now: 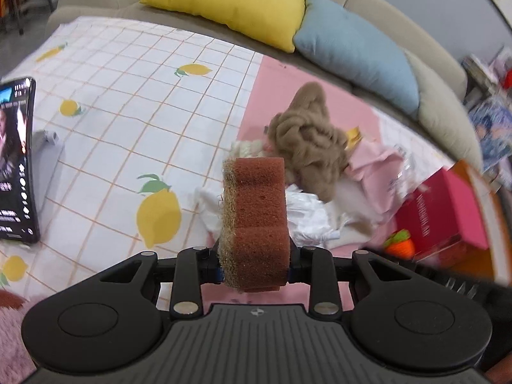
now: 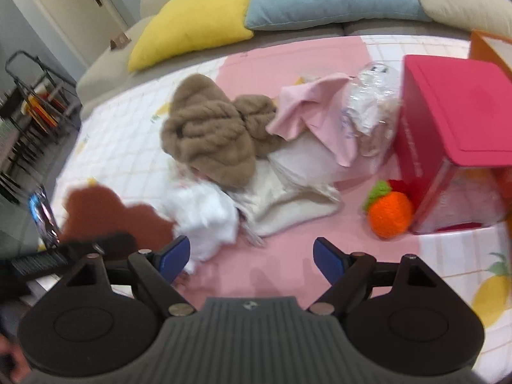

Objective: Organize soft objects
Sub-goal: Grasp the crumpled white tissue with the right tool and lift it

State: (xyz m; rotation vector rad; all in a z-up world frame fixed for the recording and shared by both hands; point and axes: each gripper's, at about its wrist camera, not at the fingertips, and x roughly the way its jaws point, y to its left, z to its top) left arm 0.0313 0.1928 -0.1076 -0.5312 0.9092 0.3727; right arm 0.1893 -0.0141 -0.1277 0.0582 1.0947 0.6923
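Note:
My left gripper (image 1: 254,264) is shut on a brown sponge (image 1: 256,220) with a tan scouring side, held above the lemon-print sheet (image 1: 128,96). The same sponge (image 2: 112,214) shows blurred at the left of the right wrist view. My right gripper (image 2: 251,257) is open, its blue pads (image 2: 328,260) apart over pink fabric with nothing between them. Ahead lies a heap: a tan braided wool piece (image 2: 208,134), a pink cloth (image 2: 316,112), a white fluffy piece (image 2: 204,217), a cream cloth (image 2: 288,198) and crinkled clear plastic (image 2: 371,102). An orange knitted fruit toy (image 2: 388,214) lies on the right.
A pink-lidded box (image 2: 454,128) lies tipped on the right, an orange box (image 2: 483,48) behind it. A yellow cushion (image 1: 230,3) and a blue cushion (image 1: 355,48) lean on the beige sofa back (image 1: 448,118). A lit phone (image 1: 16,160) stands propped at the left.

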